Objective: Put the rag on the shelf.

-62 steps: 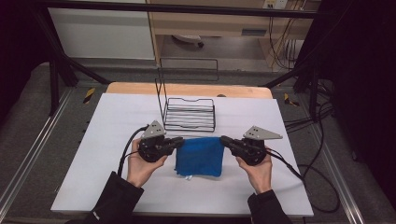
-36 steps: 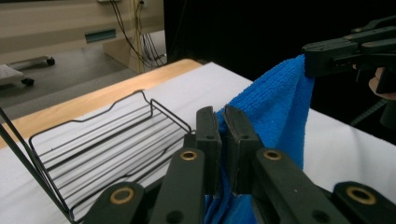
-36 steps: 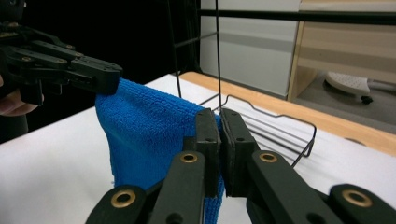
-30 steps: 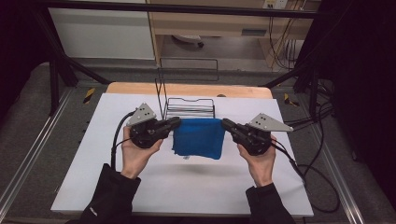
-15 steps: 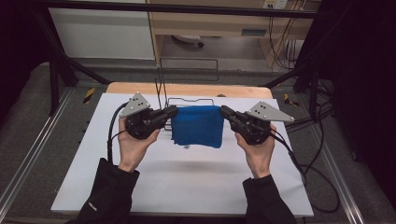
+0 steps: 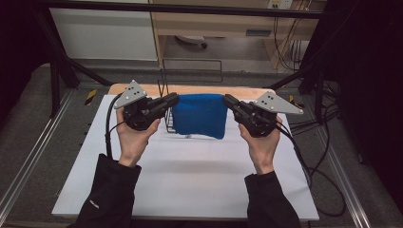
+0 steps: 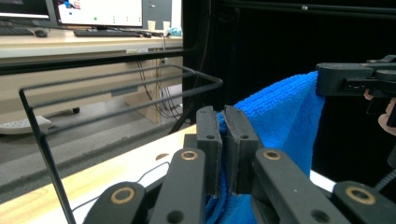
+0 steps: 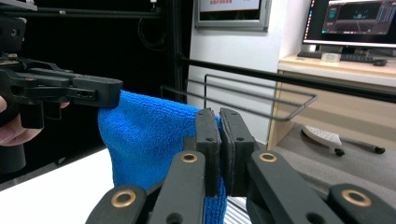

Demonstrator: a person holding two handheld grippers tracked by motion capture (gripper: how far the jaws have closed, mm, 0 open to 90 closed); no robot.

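A blue terry cloth (image 6: 199,115) hangs in the air, stretched between both grippers by its top corners. My left gripper (image 6: 173,100) is shut on the cloth's left corner, and my right gripper (image 6: 227,100) is shut on its right corner. In the left gripper view the jaws (image 7: 223,140) pinch the blue cloth (image 7: 280,116), with the other gripper at the right edge. In the right gripper view the jaws (image 8: 219,142) pinch the cloth (image 8: 149,140) too. The cloth hangs in front of a black wire rack (image 6: 167,127) whose tall back frame (image 6: 192,61) rises behind it.
The white table top (image 6: 190,171) spreads below the cloth, with a wooden strip (image 6: 142,89) along its far edge. Cables (image 6: 309,156) trail off the right side. A desk with monitors (image 8: 355,18) stands beyond the table.
Both hands have lifted the cloth off the table and carried it up and toward the far side, so it now hangs in front of the wire rack.
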